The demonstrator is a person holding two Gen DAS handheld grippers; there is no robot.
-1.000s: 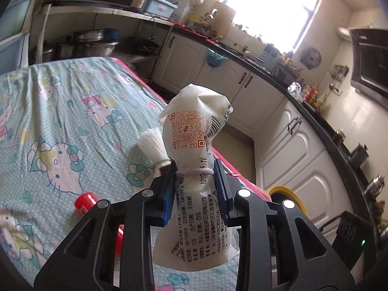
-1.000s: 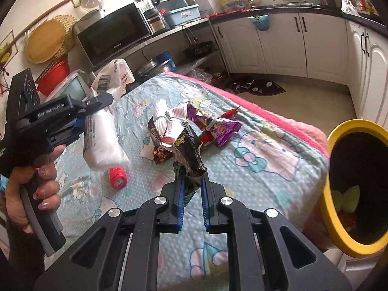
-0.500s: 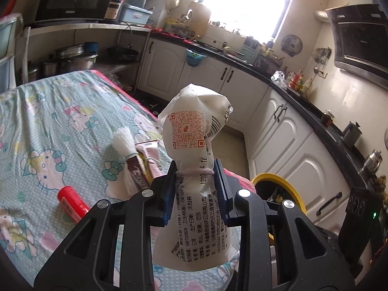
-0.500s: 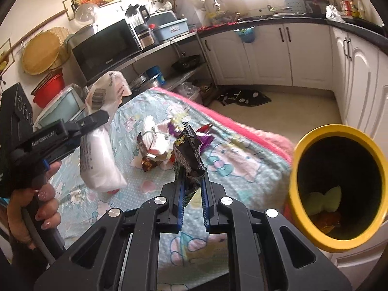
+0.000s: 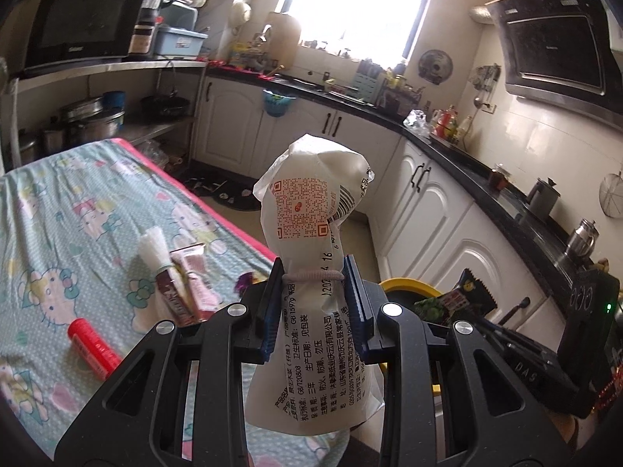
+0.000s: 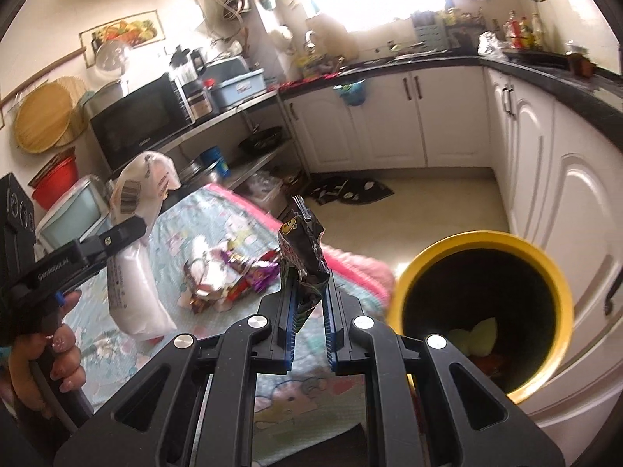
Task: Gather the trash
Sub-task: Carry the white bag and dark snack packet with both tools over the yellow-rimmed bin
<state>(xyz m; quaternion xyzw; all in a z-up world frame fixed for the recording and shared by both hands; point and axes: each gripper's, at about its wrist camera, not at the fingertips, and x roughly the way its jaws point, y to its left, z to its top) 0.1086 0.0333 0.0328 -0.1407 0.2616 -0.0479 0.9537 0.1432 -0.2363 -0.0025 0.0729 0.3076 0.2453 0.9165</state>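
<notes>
My left gripper (image 5: pixel 312 303) is shut on a white tissue pack (image 5: pixel 311 241) with an orange QR code, held upright above the table's near edge; it also shows in the right wrist view (image 6: pixel 134 241). My right gripper (image 6: pixel 307 299) is shut on a dark snack wrapper (image 6: pixel 305 249), left of the yellow-rimmed black bin (image 6: pixel 483 241). The bin's rim (image 5: pixel 405 284) peeks behind my left gripper. Several wrappers (image 6: pixel 229 272) and a red tube (image 5: pixel 93 346) lie on the table.
The table wears a Hello Kitty cloth (image 5: pixel 70 210) with a pink edge. White cabinets (image 6: pixel 564 179) and a black counter run behind the bin. A shelf with a microwave (image 6: pixel 136 124) and pots stands beyond the table. A dark mat (image 6: pixel 350 190) lies on the floor.
Both grippers have swung right, away from the table toward the bin, each keeping its load. The bin now sits larger and closer in the right wrist view.
</notes>
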